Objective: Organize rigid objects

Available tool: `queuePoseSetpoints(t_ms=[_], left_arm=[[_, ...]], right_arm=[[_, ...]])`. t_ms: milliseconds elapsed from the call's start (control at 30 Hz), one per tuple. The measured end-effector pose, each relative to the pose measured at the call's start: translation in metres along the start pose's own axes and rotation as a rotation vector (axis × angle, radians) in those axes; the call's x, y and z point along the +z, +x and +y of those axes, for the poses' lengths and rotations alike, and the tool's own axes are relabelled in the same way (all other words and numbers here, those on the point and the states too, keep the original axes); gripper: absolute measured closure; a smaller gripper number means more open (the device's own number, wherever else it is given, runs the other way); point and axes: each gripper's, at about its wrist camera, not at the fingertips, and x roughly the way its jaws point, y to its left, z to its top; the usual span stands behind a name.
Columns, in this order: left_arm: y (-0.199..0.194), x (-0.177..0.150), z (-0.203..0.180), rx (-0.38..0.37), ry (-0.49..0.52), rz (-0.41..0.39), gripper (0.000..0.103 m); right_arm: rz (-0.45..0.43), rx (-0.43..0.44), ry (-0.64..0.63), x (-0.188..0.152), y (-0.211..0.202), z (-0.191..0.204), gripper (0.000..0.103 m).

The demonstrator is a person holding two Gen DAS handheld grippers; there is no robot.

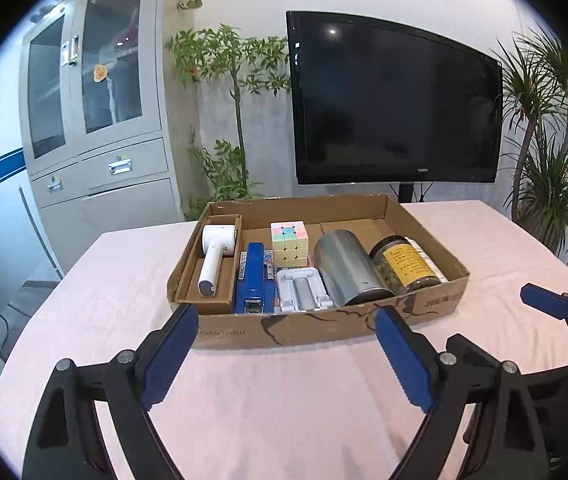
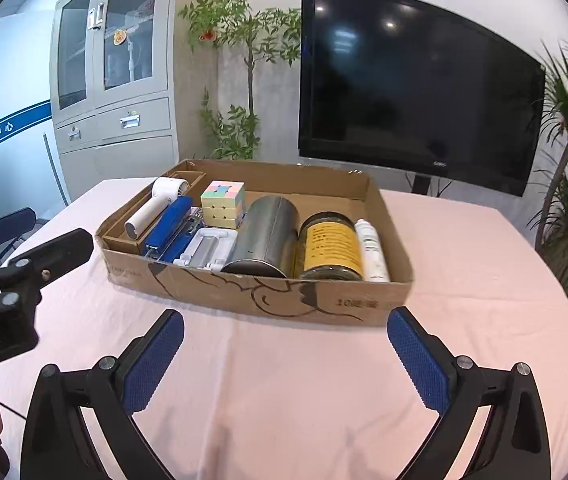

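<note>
The table (image 1: 284, 400), under a pink cloth, carries one cardboard box (image 1: 316, 328), and every task item seen lies inside that box; no loose item shows on the cloth around it in either view. Taking the box as reference, contents run largest to smallest. The metal can (image 1: 344, 268) lies on its side right of centre, its open end toward the box's near wall. The jar (image 1: 404, 266), yellow-labelled, lies just right of the can and appears to touch it. The white fan (image 1: 214, 256) lies in a smaller cardboard tray (image 1: 186, 276) at the box's left end. The blue stapler (image 1: 254, 276) lies just right of that tray. The cube (image 1: 289, 243), pastel-coloured, stands behind the centre, toward the box's far wall. A white holder (image 1: 302, 290) with a grey part in it sits in front of the cube, at the near wall. A white bottle (image 2: 372, 250) lies at the box's right end, beside the jar; in the left wrist view it is mostly hidden. The left gripper (image 1: 286, 354) is short of the box's near wall, jaws spread wide, nothing between them. The right gripper (image 2: 286, 354) is likewise before the near wall, jaws apart and empty. Judgement: packing looks complete or close to it, with items laid side by side; any remaining work would be minor straightening, and off-frame items cannot be ruled out.
</note>
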Motion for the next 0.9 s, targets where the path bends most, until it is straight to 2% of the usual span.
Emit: queuePoseSetpoints(t_ms=[167,300,600,900], left_arm=[[-0.013,-0.006,-0.005,0.017,-0.02,-0.004,0.013],[-0.015,-0.013,-0.005,0.016,-0.046,0.005,0.013],[-0.016,-0.024,-0.007,0.021,-0.09,0.019,0.013],[-0.005,-0.028,-0.011,0.019,-0.084,0.039,0.013]], right_arm=[[-0.029,-0.009,-0.004,-0.007,-0.035,-0.004,0.001],[-0.026,-0.01,-0.004,-0.013,-0.047,-0.004,0.001],[-0.017,-0.011,-0.023,-0.018,-0.051,-0.006,0.001],[0.005,-0.009,-0.025,-0.018,-0.033,-0.019,0.001]])
